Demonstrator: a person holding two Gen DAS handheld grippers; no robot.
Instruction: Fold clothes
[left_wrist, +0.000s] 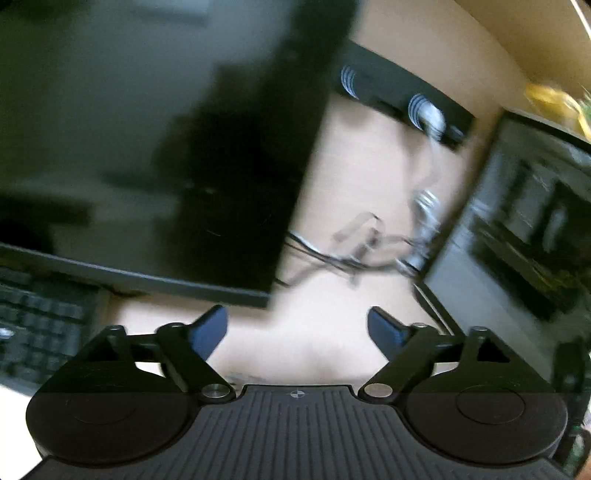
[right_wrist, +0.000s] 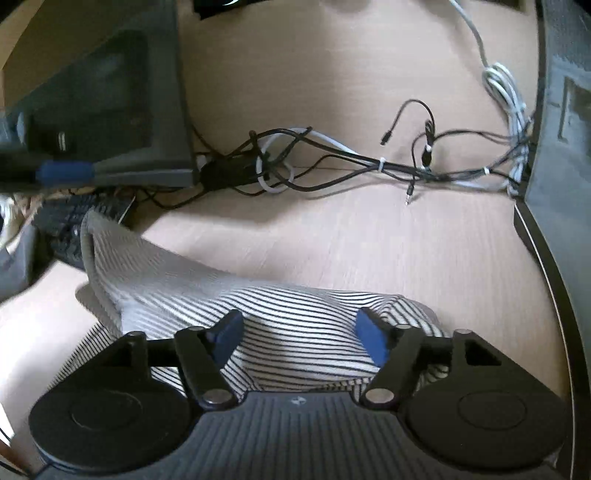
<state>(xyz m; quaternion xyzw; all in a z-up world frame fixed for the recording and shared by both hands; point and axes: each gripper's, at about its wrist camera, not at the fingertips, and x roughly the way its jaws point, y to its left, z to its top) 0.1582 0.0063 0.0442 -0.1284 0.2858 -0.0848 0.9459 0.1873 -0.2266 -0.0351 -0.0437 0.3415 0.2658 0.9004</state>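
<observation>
shirt (right_wrist: 280, 325) lies bunched under our right gripper (right_wrist: 297, 332), jaws wide, empty; left gripper (left_wrist: 297, 328) wide too (over bare desk (left_wrist: 369, 177)). cables (right_wrist: 332, 162) at 12 o'clock could snag a swept fold.

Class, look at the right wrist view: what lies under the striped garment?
The striped garment rests on the pale wooden desk. Its raised left end overlaps the black keyboard behind it. Whatever lies beneath its folds is covered.

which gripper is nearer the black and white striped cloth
Right. The right gripper hangs open just above the striped cloth, jaws straddling it. The left gripper is open over bare desk, no cloth in its view.
</observation>
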